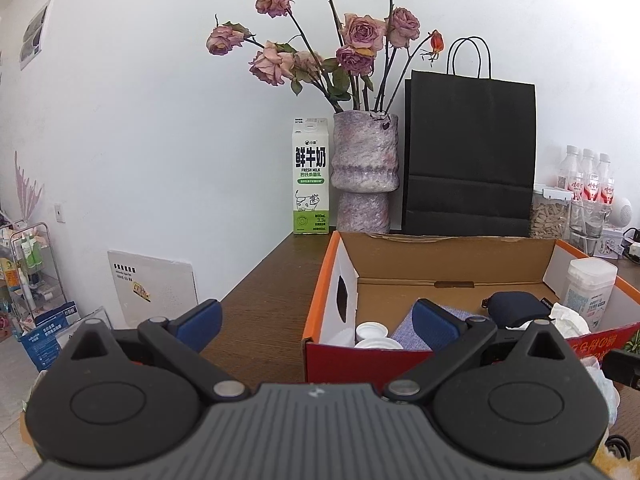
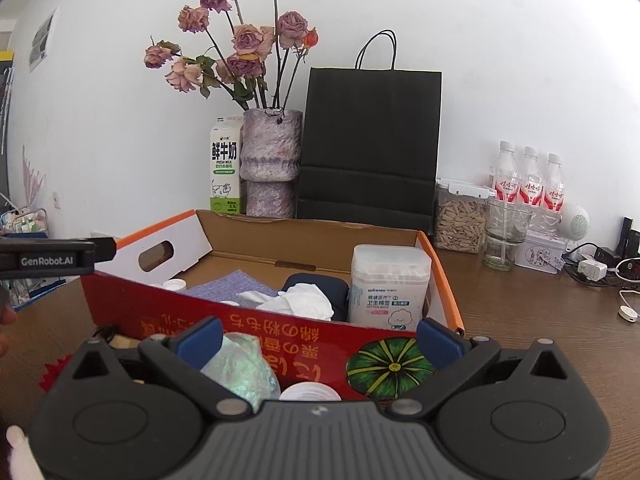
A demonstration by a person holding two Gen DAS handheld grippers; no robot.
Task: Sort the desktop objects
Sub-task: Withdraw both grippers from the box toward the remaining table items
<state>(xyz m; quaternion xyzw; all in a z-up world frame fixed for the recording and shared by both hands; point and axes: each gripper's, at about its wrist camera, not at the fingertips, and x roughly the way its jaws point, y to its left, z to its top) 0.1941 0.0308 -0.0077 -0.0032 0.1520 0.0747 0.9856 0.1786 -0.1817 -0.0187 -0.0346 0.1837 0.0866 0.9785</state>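
An open red and orange cardboard box (image 2: pixel 264 322) sits on the brown desk. It holds a cotton swab tub (image 2: pixel 387 286), a crumpled tissue (image 2: pixel 298 300), a dark blue pouch (image 2: pixel 316 282), a purple cloth (image 2: pixel 232 286) and white lids (image 1: pixel 372 332). My left gripper (image 1: pixel 318 322) is open and empty at the box's left front corner. My right gripper (image 2: pixel 318 340) is open in front of the box's front wall. An iridescent plastic bag (image 2: pixel 240 364) and a white lid (image 2: pixel 310 392) lie between its fingers, not gripped.
Against the wall stand a milk carton (image 1: pixel 311 176), a vase of dried roses (image 1: pixel 365 172) and a black paper bag (image 1: pixel 468 156). To the right are a seed jar (image 2: pixel 460 220), a glass (image 2: pixel 506 234), water bottles (image 2: pixel 528 178), a tin and cables (image 2: pixel 596 268).
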